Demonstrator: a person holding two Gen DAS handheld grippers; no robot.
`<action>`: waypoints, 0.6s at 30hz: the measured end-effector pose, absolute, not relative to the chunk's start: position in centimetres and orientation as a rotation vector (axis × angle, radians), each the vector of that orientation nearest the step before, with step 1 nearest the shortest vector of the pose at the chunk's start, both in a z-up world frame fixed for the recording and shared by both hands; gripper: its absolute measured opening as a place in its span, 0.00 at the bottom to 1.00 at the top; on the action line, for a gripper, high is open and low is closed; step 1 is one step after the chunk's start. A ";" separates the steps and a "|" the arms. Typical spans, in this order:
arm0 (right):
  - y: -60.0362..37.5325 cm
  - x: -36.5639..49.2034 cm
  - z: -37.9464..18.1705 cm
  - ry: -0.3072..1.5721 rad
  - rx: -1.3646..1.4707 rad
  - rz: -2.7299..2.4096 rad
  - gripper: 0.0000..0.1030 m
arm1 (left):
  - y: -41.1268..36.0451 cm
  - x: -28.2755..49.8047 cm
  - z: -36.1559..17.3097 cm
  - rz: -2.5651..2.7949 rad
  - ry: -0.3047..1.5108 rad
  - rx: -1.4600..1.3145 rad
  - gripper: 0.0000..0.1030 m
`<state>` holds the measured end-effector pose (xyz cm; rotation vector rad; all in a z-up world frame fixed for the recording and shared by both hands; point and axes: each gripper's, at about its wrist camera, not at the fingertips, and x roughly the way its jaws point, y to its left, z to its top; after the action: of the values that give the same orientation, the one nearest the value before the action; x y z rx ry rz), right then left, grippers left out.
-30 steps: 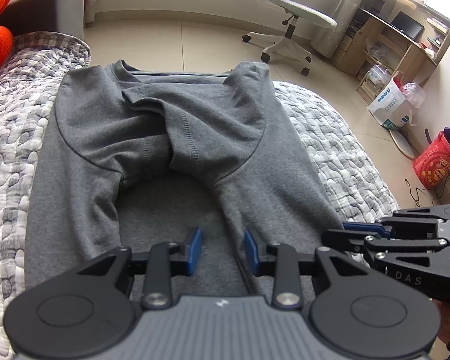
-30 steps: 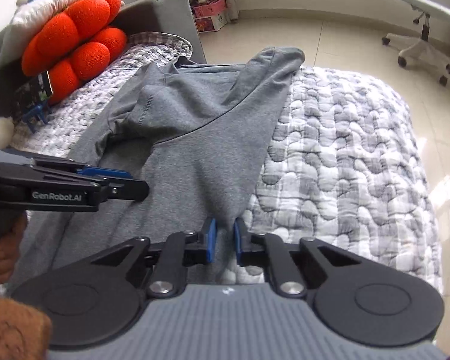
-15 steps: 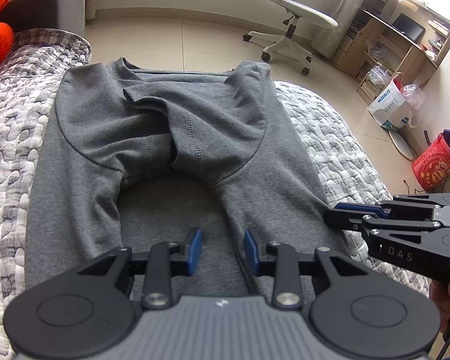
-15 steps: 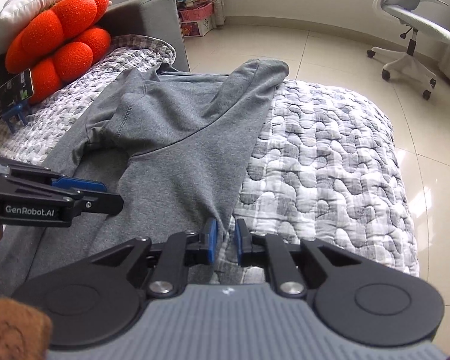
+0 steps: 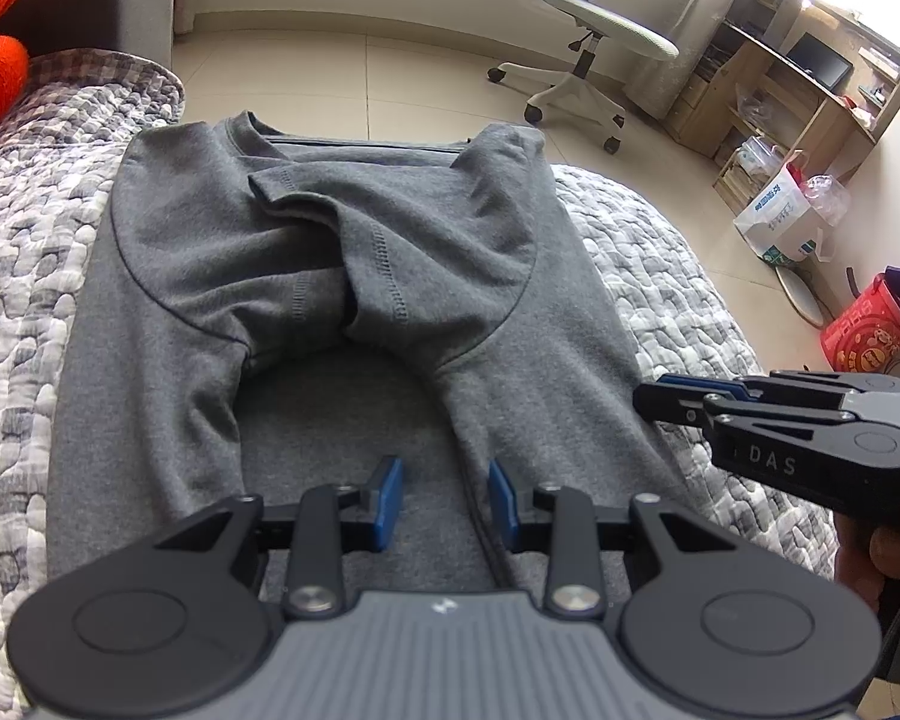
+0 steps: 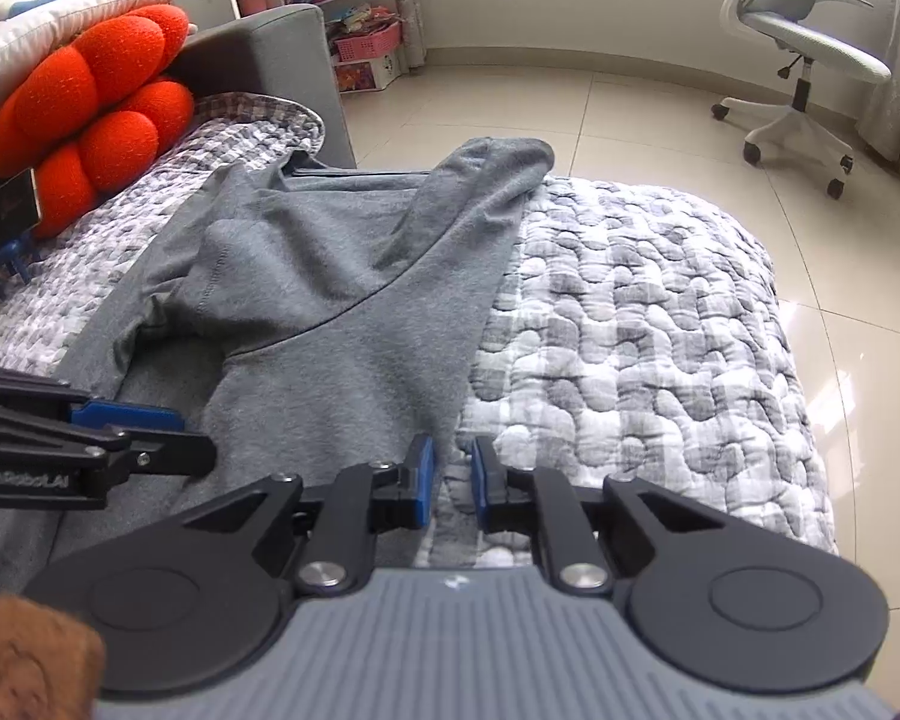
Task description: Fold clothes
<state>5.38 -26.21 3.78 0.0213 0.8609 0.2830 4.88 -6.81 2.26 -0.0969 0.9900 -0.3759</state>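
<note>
1. The bed (image 6: 660,312), under a grey-and-white quilted cover, carries the task's thing: a grey T-shirt (image 5: 342,276) lying flat, neck toward the far edge, both sides already turned in so the two sleeves overlap across the chest. A bare strip of the shirt's back shows between the folded sides near the hem.

2. Judging by this, the step in hand is taking the hem end to fold the shirt up toward the neck. To do it well, each side should catch both layers at the near corners, level with one another, then lift and carry together so the side folds do not fall open.

3. The left hand-held gripper (image 5: 444,504) sits low over the hem, its jaws partly apart with the inner edge of the right-hand fold lying between them; the pads do not look pressed on the cloth, so I judge it holds nothing yet.

4. The right hand-held gripper (image 6: 451,483) is at the shirt's right edge where cloth meets quilt, jaws narrow with a small gap; whether cloth is pinched I cannot tell.

5. The left wrist view shows the overlapped sleeves and the neckline squarely, plus the other tool from the side. The right wrist view alone shows the red cushion (image 6: 90,114) at the bed's head and the shirt's outer right edge against the quilt.
</note>
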 end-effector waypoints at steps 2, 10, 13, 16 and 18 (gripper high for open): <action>-26.3 5.6 3.7 0.857 0.026 0.285 0.14 | -6.8 4.9 2.3 -0.377 0.991 -0.099 0.32; -26.4 6.4 3.7 0.847 0.045 0.291 0.18 | -6.6 5.1 2.2 -0.383 0.994 -0.112 0.33; -26.8 6.9 3.6 0.846 0.079 0.307 0.21 | -6.4 5.2 2.2 -0.390 0.997 -0.125 0.33; -27.4 8.0 3.5 0.839 0.115 0.322 0.21 | -5.9 5.4 2.2 -0.396 1.006 -0.156 0.33; -27.8 8.9 3.5 0.835 0.144 0.329 0.21 | -5.8 5.5 2.2 -0.398 1.011 -0.171 0.33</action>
<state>8.94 -27.82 3.51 0.1440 0.8351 0.3288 5.48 -5.76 2.17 -0.1705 1.0114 -0.3980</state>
